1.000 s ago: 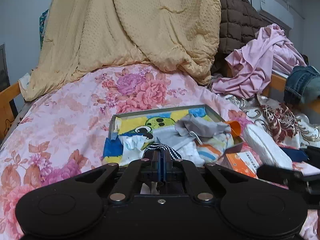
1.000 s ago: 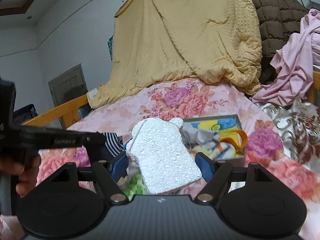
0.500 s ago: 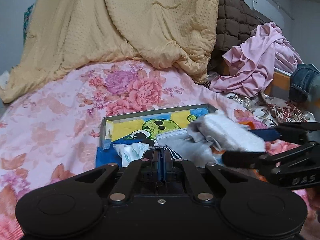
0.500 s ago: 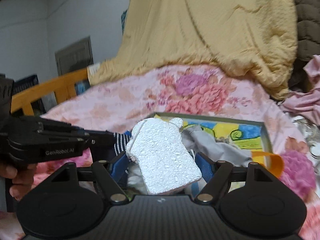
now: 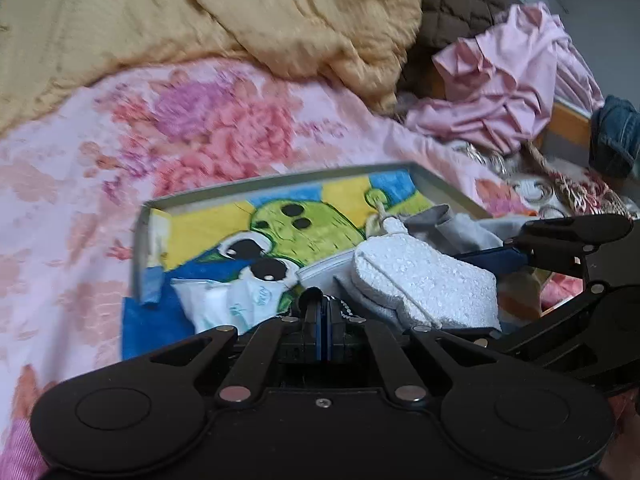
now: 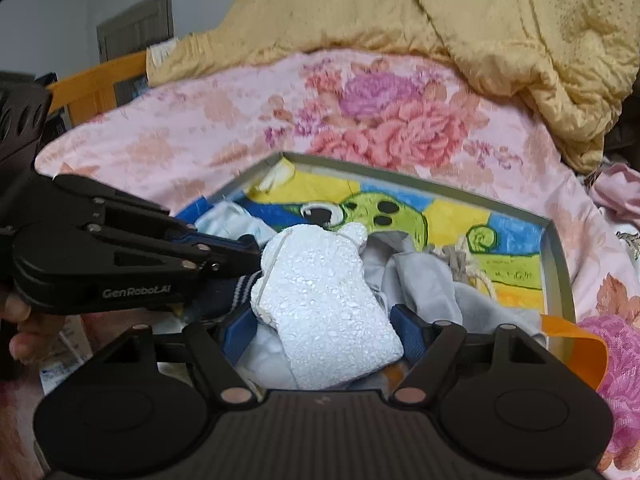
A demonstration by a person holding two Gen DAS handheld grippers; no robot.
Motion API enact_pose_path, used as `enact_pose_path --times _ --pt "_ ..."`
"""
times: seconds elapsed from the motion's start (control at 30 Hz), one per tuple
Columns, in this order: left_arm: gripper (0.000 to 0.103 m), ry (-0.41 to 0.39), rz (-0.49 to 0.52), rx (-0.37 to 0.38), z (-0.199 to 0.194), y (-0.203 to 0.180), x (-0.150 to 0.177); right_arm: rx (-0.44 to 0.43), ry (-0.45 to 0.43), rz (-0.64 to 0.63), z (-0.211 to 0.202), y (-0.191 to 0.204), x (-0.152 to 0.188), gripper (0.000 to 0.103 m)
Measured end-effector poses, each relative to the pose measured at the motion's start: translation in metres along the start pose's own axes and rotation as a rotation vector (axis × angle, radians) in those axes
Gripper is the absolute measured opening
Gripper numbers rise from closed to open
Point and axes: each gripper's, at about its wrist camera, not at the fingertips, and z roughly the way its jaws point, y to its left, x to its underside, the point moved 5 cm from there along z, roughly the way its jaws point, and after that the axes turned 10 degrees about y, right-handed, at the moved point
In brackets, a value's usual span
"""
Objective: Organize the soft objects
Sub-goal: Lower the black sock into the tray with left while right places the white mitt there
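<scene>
Left gripper [image 5: 323, 320] is squeezed shut on a striped sock [image 5: 340, 307], low over the box [image 5: 280, 178] on the bed, and the white foam piece [image 5: 420, 284] sits just to its right. Right gripper [image 6: 322, 326], seen from its own camera, hugs that foam piece [image 6: 324, 300] between wide jaws above the box [image 6: 556, 256]. I think the crumbly foam could slip or miss the box if the jaws let go too soon.

One marking could be read: "GenRobot.AI", printed in pale letters on the black side of the left gripper [image 6: 256, 254], as seen from the right wrist view. Print on a white packet [image 5: 224, 304] in the tray was too blurred to be read.
</scene>
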Motion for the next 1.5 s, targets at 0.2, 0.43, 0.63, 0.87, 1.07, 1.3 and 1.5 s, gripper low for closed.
enact_pose_path --times 0.2,0.43,0.63,0.87,1.07,1.3,1.5 --pt "0.001 0.090 0.003 0.045 0.025 0.006 -0.010 0.039 0.077 -0.078 0.019 -0.007 -0.011 0.077" --pt "0.001 0.098 -0.066 0.051 0.042 0.020 -0.015 0.087 0.107 -0.152 0.038 -0.009 -0.022 0.077" --pt "0.002 0.085 -0.081 0.030 0.047 0.028 -0.019 0.115 0.100 -0.148 0.049 -0.016 -0.030 0.077" --pt "0.003 0.084 -0.097 0.003 0.050 0.033 -0.021 0.135 0.091 -0.144 0.052 -0.020 -0.031 0.071" --pt "0.008 0.073 -0.109 -0.027 0.045 0.034 -0.016 0.163 0.066 -0.144 0.054 -0.021 -0.031 0.070" --pt "0.012 0.040 -0.120 -0.046 0.035 0.033 -0.012 0.227 0.064 -0.140 0.060 -0.029 -0.033 0.070" --pt "0.016 0.024 -0.116 -0.068 0.030 0.031 -0.007 0.253 0.052 -0.125 0.057 -0.030 -0.034 0.070"
